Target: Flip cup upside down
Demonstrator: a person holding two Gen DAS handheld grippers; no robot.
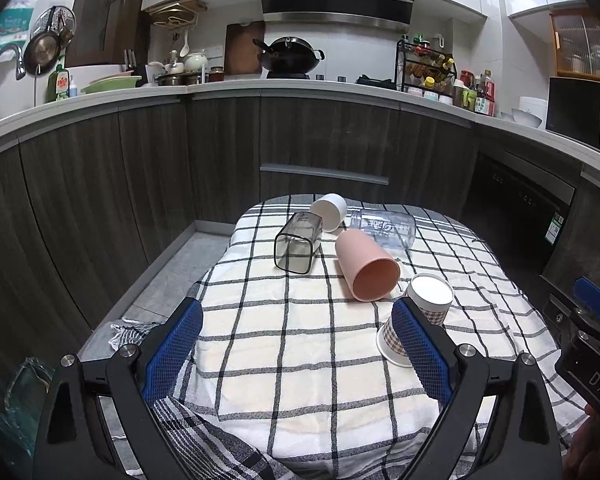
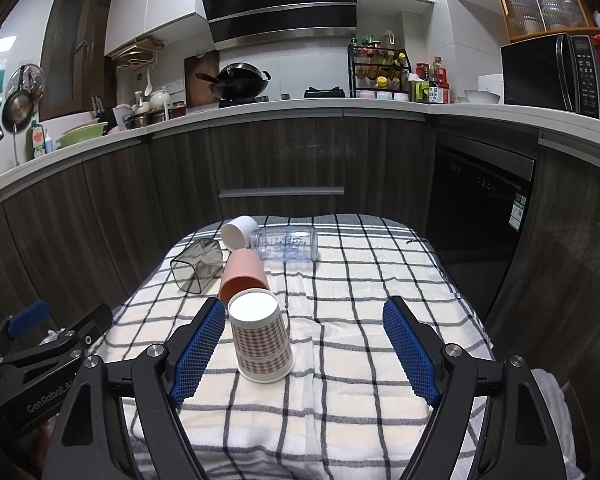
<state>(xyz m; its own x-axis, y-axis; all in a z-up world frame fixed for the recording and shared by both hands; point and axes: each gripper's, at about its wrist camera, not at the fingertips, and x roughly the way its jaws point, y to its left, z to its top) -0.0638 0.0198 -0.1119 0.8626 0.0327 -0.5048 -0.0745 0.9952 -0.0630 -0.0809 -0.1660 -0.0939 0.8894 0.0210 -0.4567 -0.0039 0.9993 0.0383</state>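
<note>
A small surface (image 2: 340,392) draped in a white cloth with black checks stands in a kitchen. A checked paper cup (image 2: 262,340) stands upside down, mouth on the cloth, near the middle of the surface toward its front edge. Toward the far left corner, four other cups lie on their sides: a pink cup (image 2: 242,272) just behind the paper cup, a smoky square glass (image 2: 196,266), a white cup (image 2: 238,233) and a clear jar (image 2: 286,244). The right tongs (image 2: 304,344) are released, spread wide, the paper cup just beside the left finger. The left tongs (image 1: 298,344) are also released, holding nothing.
</note>
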